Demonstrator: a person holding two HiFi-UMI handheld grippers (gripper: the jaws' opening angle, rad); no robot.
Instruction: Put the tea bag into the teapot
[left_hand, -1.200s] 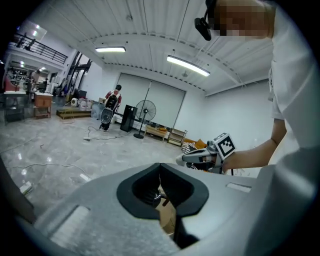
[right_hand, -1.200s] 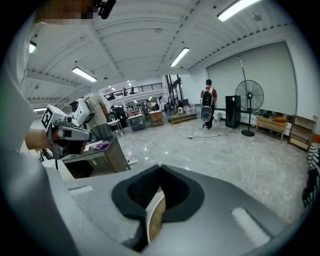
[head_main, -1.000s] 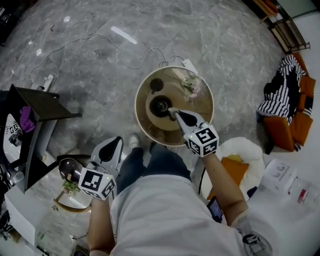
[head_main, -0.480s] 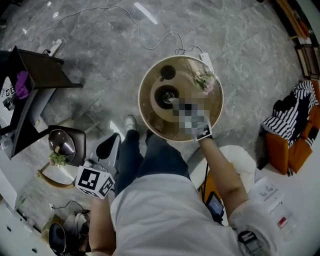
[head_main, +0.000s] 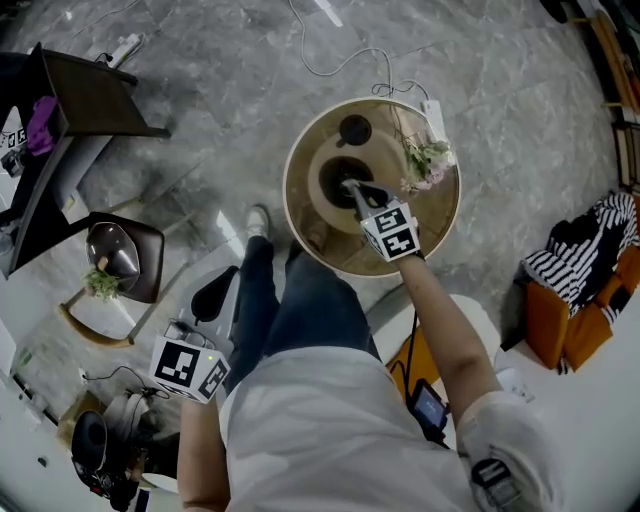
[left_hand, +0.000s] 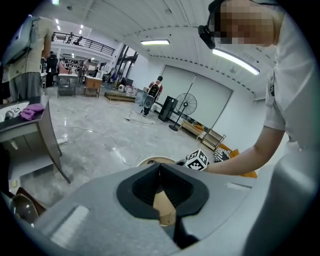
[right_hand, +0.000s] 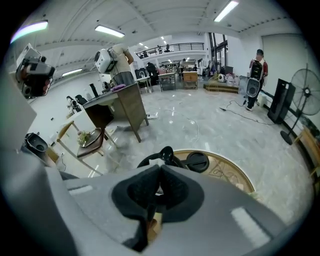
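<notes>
Right gripper: I am holding my right gripper (head_main: 351, 186) out over the round table (head_main: 432, 225), with its tips hanging right above the teapot's mouth and its jaws pressing together
Tea bag: I am taking the small white scrap pinched between those jaws for the tea bag (right_hand: 159, 190), though it is too small to be sure; it is sitting up at the jaw tips, over the opening
Teapot: the black teapot (head_main: 335, 167) is standing open on a paler round disc (head_main: 318, 195), left of the table's middle and well in from the rim
Lid: the lid (head_main: 353, 128) is lying apart from the pot on its far side, near the table's far edge
Flowers: pale flowers (head_main: 425, 157) are lying by the right edge, to the right of the pot and apart from my gripper
Open room: bare tabletop is spreading along the near and right sides, under my forearm
Left gripper: I am holding my left gripper (head_main: 222, 290) low beside my left leg, off the table, with its jaws closed on each other
Surroundings: a side table (head_main: 150, 250) carrying a bowl (head_main: 112, 252) is standing to my left, a dark desk (head_main: 90, 95) is standing beyond it, and a cable (head_main: 330, 60) is trailing over the floor past the round table's far edge
</notes>
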